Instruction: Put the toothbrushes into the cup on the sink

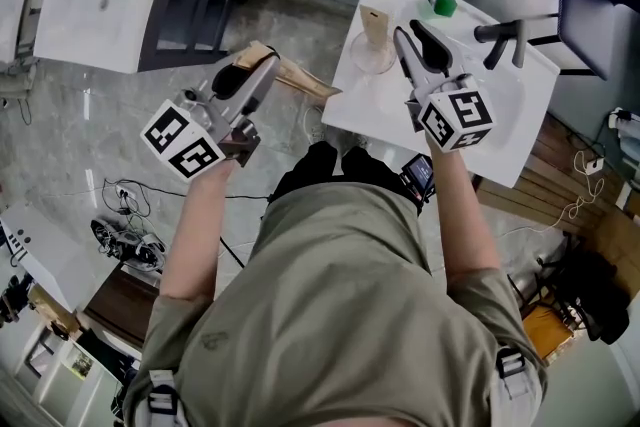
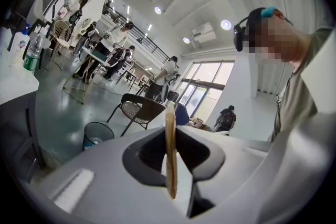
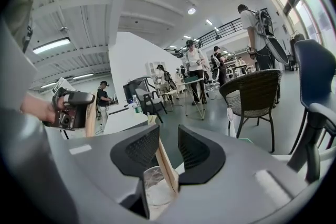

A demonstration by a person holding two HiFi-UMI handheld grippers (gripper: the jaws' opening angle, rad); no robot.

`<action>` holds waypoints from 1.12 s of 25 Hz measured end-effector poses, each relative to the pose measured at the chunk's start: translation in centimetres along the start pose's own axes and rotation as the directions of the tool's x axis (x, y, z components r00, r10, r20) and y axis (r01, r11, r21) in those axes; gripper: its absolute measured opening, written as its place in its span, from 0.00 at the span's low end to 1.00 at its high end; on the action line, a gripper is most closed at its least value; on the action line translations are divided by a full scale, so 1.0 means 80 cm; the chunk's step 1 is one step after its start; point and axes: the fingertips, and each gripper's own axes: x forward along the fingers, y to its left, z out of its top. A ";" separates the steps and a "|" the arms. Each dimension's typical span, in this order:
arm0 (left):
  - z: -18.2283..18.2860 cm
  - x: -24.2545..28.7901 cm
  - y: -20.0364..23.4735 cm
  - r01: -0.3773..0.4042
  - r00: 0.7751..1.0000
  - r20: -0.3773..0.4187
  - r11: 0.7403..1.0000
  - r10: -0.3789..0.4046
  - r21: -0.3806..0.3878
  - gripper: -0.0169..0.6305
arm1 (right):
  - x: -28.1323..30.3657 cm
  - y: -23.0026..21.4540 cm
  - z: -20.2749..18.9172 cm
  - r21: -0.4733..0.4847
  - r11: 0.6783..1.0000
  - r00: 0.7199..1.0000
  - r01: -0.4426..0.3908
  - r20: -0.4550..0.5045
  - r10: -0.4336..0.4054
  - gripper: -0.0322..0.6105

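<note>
the left gripper (image 1: pixel 262 67) has its jaws clamped on a wooden toothbrush (image 1: pixel 305 80), well left of the clear cup (image 1: pixel 372 55) on the sink (image 1: pixel 500 115) and probably waiting its turn, while the right gripper (image 1: pixel 408 33) has its jaws open and empty just beside that cup, where a second toothbrush (image 1: pixel 375 23) stands.

One wooden toothbrush (image 1: pixel 300 77) is pinched edge-on in the left gripper (image 1: pixel 268 65), lying nearly level, out at nine o'clock from the white sink (image 1: pixel 500 125). A second wooden toothbrush (image 1: pixel 375 23) already stands leaning in the clear glass cup (image 1: pixel 372 55), which sits on the sink's rim at ten o'clock.
</note>
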 end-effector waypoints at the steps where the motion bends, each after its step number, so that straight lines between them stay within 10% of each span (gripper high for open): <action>1: 0.000 0.001 -0.001 0.001 1.000 0.000 1.000 -0.001 0.001 0.10 | -0.001 0.000 0.001 0.000 1.000 1.000 -0.002 0.001 0.002 0.21; 28: 0.073 0.028 -0.049 0.047 0.997 0.055 0.994 -0.053 0.097 0.10 | -0.074 -0.043 -0.005 0.125 0.991 0.999 0.047 0.018 -0.049 0.20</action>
